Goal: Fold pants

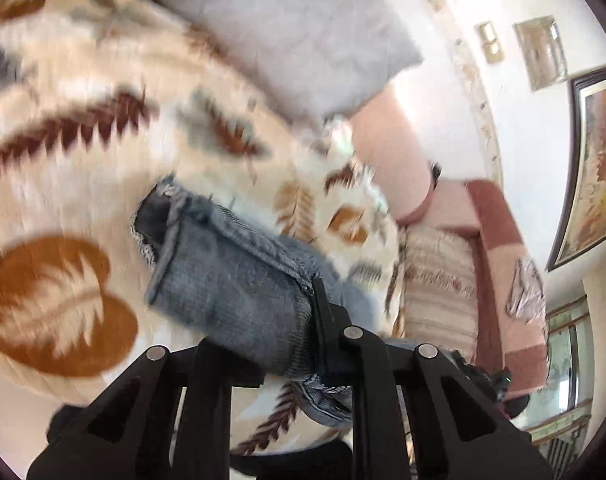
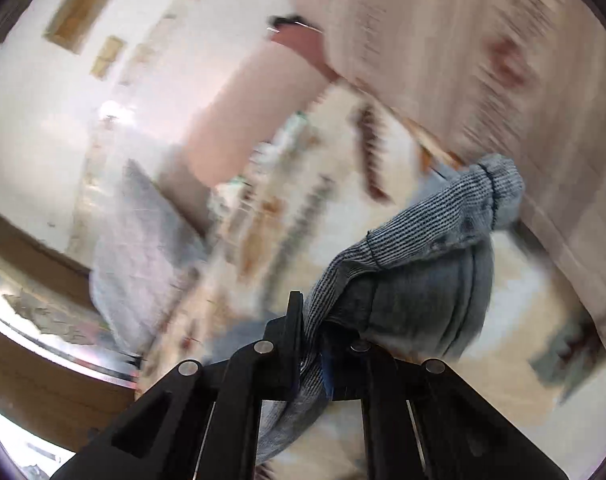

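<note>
Blue-grey denim pants (image 1: 231,280) hang lifted above a cream blanket with brown leaf print (image 1: 83,140). In the left wrist view my left gripper (image 1: 299,344) is shut on a bunched fold of the denim, a hemmed end sticking out up and left. In the right wrist view my right gripper (image 2: 315,340) is shut on another part of the pants (image 2: 419,264), the cloth twisting up to the right. Both views are motion-blurred.
A grey pillow (image 1: 295,32) lies at the far side of the blanket; it also shows in the right wrist view (image 2: 139,236). The person's bare arm (image 1: 391,152) and striped top (image 1: 443,292) are close on the right. White wall with frames (image 1: 599,176) behind.
</note>
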The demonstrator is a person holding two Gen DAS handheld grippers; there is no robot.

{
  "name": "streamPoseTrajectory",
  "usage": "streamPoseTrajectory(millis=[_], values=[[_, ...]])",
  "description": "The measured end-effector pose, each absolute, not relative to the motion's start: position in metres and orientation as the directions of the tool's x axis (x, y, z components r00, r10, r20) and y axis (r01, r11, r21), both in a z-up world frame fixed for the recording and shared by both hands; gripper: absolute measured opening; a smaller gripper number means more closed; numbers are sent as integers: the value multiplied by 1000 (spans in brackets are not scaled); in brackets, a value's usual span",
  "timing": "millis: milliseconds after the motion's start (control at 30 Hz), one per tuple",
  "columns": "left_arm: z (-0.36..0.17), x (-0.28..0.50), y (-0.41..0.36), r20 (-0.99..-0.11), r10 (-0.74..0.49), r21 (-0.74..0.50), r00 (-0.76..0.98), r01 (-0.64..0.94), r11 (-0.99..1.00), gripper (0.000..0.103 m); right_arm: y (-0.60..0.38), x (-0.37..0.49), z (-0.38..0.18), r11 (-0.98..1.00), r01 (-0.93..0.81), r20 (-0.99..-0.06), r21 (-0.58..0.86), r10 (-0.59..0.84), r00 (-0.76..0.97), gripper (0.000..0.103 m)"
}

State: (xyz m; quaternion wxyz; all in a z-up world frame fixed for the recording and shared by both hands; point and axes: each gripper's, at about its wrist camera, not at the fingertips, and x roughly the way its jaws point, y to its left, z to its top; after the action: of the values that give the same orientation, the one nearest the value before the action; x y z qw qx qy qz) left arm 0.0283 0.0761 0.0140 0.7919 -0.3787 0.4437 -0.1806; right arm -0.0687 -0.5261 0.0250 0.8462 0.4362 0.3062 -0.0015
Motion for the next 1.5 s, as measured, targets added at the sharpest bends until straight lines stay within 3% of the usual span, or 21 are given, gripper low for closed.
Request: streamPoseTrajectory(millis=[100, 200, 300, 367, 433, 533, 567, 600, 667, 800, 833, 900, 967, 1033, 1100, 1200, 1267, 1300, 1367, 1500], values=[[44, 21, 100, -519, -568, -741, 638, -6, 671, 15, -507, -64, 73, 653, 142, -422, 744, 294, 858, 7], [44, 2, 123, -521, -507, -688, 687, 15, 726, 15, -488, -73, 77, 699, 85, -430, 710, 334, 839, 7], [-1, -11, 134, -632, -444, -609, 635, -53, 791, 16, -468, -83, 28, 727, 123, -539, 676, 374, 754, 7], [-58, -10, 144, -726, -469, -617, 503, -176, 767, 16, -459, -88, -32, 723, 214, -650, 657, 401, 645, 7], [-88, -14, 152, -747, -482, -628, 457, -251, 737, 17, -461, -93, -80, 696, 308, -717, 649, 423, 554, 12], [-92, -19, 159, -720, -502, -663, 479, -260, 702, 20, -479, -107, -98, 583, 346, -652, 735, 469, 596, 16], [-90, -18, 159, -721, -499, -660, 481, -257, 706, 20, -486, -108, -96, 567, 355, -644, 743, 461, 611, 29], [-88, -16, 157, -728, -493, -650, 477, -250, 717, 20, -491, -110, -93, 559, 354, -633, 750, 450, 630, 36], [-87, -12, 152, -741, -481, -632, 468, -245, 735, 31, -500, -108, -94, 537, 372, -626, 757, 434, 648, 36], [-83, -13, 144, -757, -464, -613, 461, -252, 749, 33, -496, -91, -115, 460, 434, -626, 775, 459, 630, 42], [-81, -12, 143, -759, -461, -609, 460, -254, 751, 33, -495, -88, -118, 441, 440, -617, 783, 460, 638, 41], [-75, -13, 141, -746, -476, -626, 466, -246, 740, 33, -501, -86, -108, 445, 424, -603, 789, 429, 673, 10], [-68, -15, 138, -741, -472, -622, 478, -221, 751, 33, -505, -85, -74, 537, 334, -574, 775, 377, 726, 10], [-69, -14, 129, -761, -452, -590, 466, -205, 781, 33, -494, -88, -28, 731, 214, -572, 648, 282, 770, 10], [-79, -14, 125, -784, -437, -565, 441, -218, 795, 33, -482, -93, -17, 840, 184, -607, 510, 200, 769, 12], [-95, -17, 130, -794, -453, -573, 406, -251, 780, 35, -502, -95, -68, 790, 322, -729, 522, 217, 649, 17], [-94, -24, 137, -793, -468, -579, 391, -242, 779, 35, -524, -113, -103, 667, 417, -733, 618, 296, 612, 20], [-90, -29, 140, -794, -469, -574, 386, -224, 788, 35, -531, -125, -109, 619, 444, -720, 648, 308, 622, 28], [-74, -43, 146, -795, -473, -556, 381, -145, 818, 35, -541, -145, -105, 594, 469, -715, 654, 281, 640, 30], [-35, -66, 155, -794, -438, -483, 421, 1, 876, 35, -565, -171, -47, 641, 498, -702, 584, 91, 706, 32]])
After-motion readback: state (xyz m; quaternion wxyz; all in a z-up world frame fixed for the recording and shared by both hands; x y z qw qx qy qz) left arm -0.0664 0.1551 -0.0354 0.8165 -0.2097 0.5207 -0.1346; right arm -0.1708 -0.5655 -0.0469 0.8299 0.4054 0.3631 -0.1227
